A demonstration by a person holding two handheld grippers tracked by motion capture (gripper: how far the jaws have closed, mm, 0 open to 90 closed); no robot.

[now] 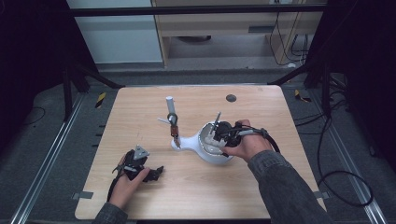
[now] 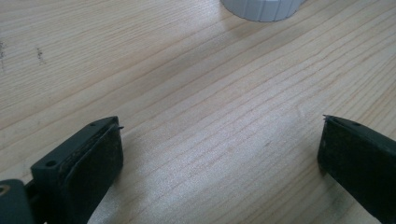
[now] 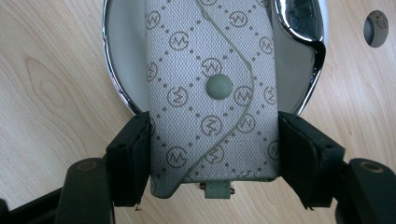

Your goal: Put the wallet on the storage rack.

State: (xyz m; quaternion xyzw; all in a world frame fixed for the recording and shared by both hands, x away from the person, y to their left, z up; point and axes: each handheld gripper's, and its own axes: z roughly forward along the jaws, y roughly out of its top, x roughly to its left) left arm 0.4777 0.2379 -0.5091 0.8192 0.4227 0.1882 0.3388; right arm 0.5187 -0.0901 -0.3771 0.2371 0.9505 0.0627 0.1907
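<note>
Both of the person's forearms wear sleeves of dark grey-blue woven cloth; the right sleeve is wide and creased, the left sleeve shows just a cuff. The left black two-jaw gripper carries a grey three-cornered plate on top, and a black cable loops from its body. The right black two-jaw gripper trails a black cable over the table edge. Its jaws are blocky matte plastic with round screw holes and dark, slightly frayed pads.
</note>
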